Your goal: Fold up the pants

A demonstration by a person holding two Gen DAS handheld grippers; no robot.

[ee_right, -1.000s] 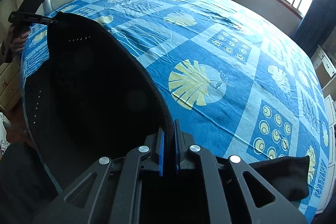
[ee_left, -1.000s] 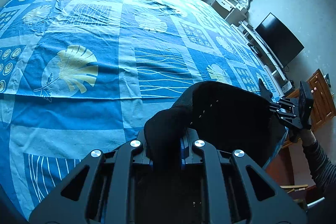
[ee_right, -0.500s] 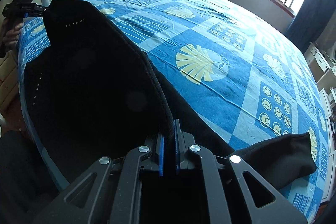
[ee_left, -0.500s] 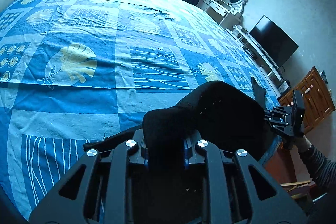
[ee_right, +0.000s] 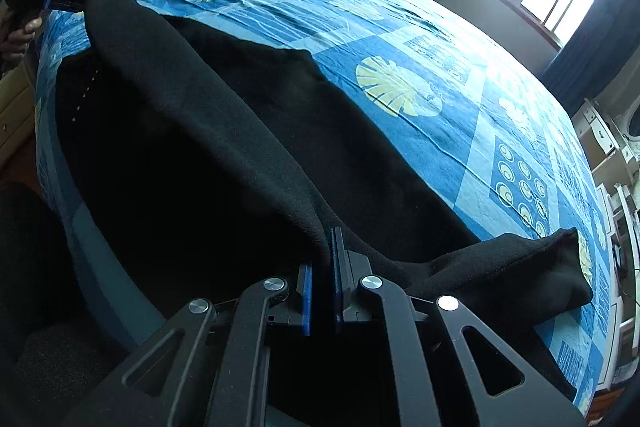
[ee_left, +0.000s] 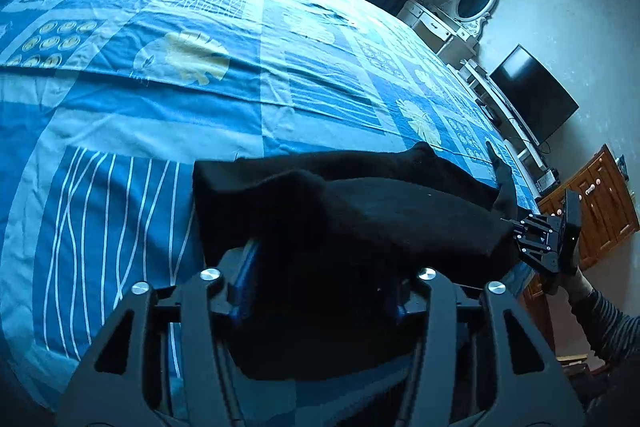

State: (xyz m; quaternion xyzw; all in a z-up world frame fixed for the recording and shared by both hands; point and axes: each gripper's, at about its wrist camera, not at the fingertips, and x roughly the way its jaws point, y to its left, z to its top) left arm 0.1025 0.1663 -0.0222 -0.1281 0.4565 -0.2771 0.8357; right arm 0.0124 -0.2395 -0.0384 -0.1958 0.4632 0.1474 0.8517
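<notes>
Fingers of the left gripper are spread wide, with black cloth of the pants bunched loosely between them; whether the cloth is touched by either pad cannot be told. Further right, the right gripper is seen with its blue-padded fingers slightly parted, the folded edge of the pants running into the gap, so a firm pinch cannot be confirmed. The pants are laid along the near edge of the bed, on the blue patterned bedsheet, with one layer doubled over another and a leg end resting at the right. A first fold is judged laid down; smoothing and at least one further fold are judged to remain.
</notes>
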